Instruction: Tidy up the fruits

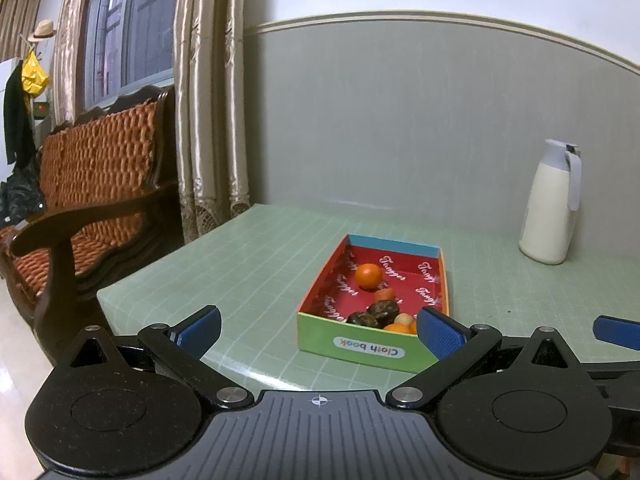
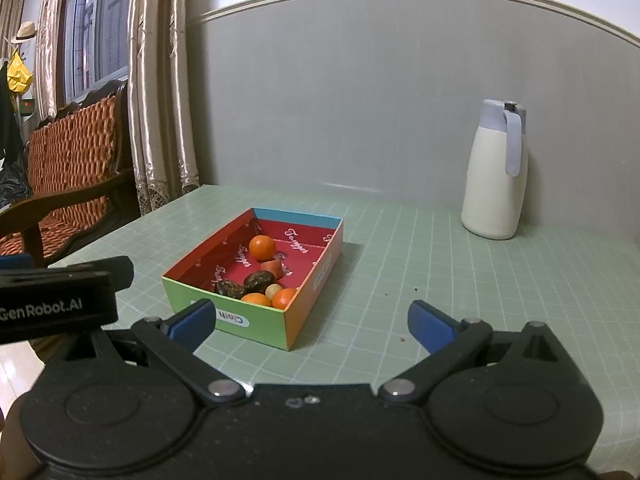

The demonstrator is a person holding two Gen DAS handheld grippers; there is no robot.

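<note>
A colourful cardboard box with a red inside rests on the green table. It holds several fruits: a round orange at the back, a small reddish piece, two dark brown fruits, a pale small ball and more orange ones at the front. My left gripper hangs open in front of the box, nothing between its fingers. My right gripper is open too, just right of the box's near corner and holding nothing.
A white jug with a grey lid stands at the back right by the wall. A wooden armchair with an orange cushion sits left of the table, beside curtains. The other gripper's blue fingertip shows at right.
</note>
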